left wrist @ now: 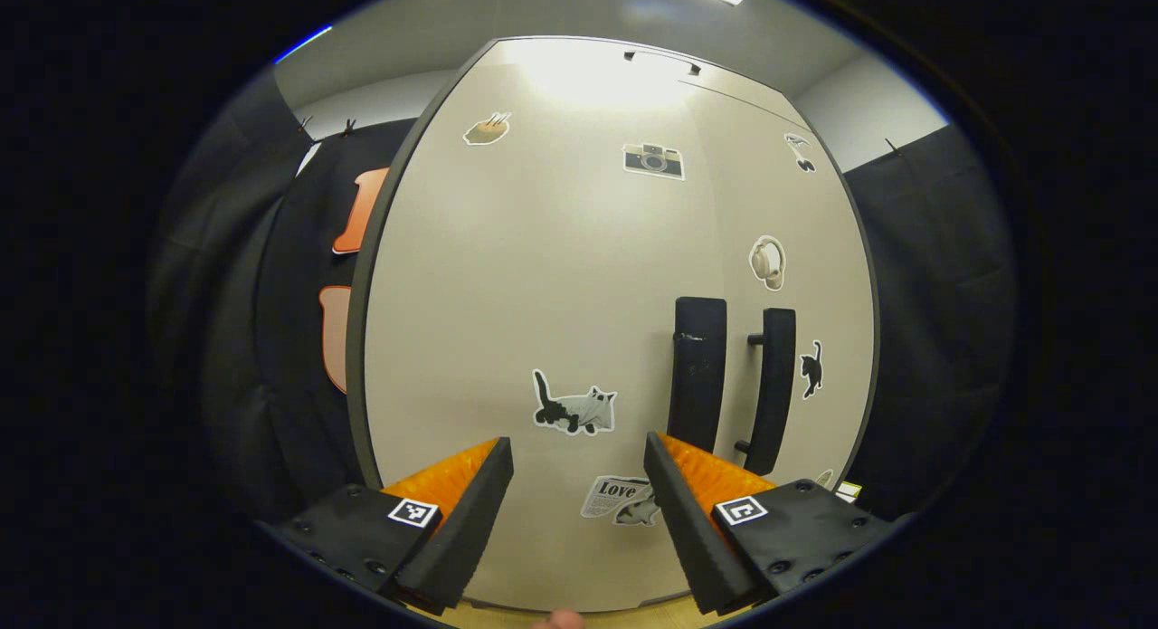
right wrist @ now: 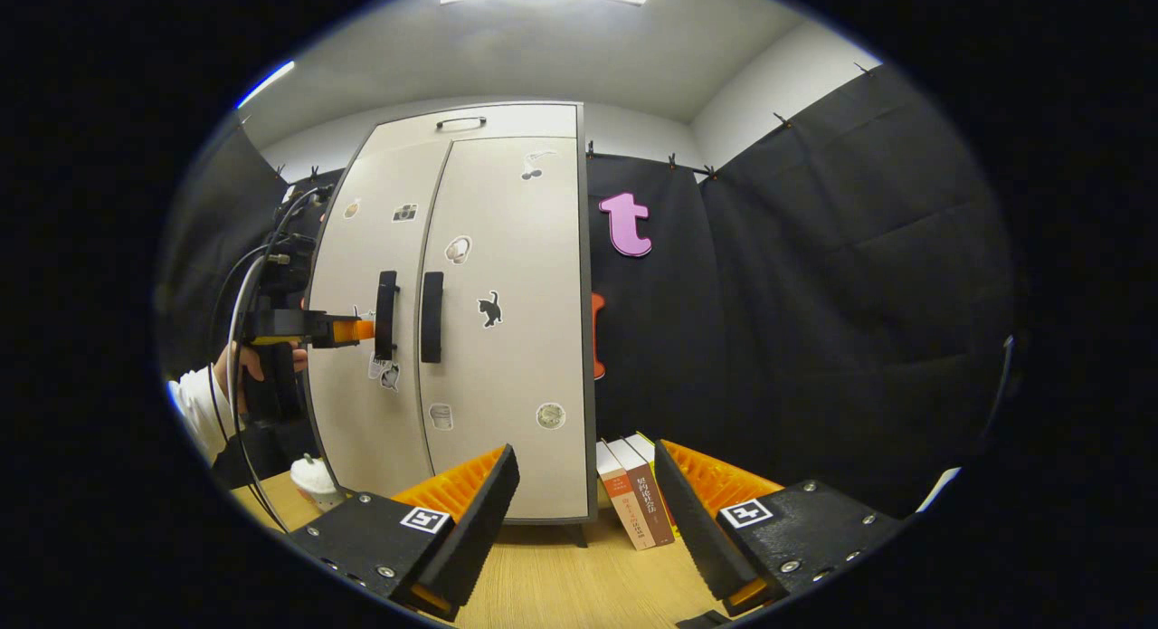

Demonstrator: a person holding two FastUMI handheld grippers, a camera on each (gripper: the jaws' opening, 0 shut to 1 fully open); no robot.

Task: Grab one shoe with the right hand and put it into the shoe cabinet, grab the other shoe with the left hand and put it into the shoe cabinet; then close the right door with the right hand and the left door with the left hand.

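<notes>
Both cabinet doors look shut; I see no shoes, so I judge them inside the shoe cabinet (right wrist: 470,321). My left tongs (left wrist: 579,502) stand open just before the left door (left wrist: 543,294), near its handle (left wrist: 697,376). My right tongs (right wrist: 586,511) hang open over the bench (right wrist: 561,584), well back. The doors are stiff, light panels; a flat push beside the handle would seat them.

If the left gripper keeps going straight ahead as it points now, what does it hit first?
Most likely the left door of the shoe cabinet, just left of its handle. The open left gripper faces it squarely.
</notes>
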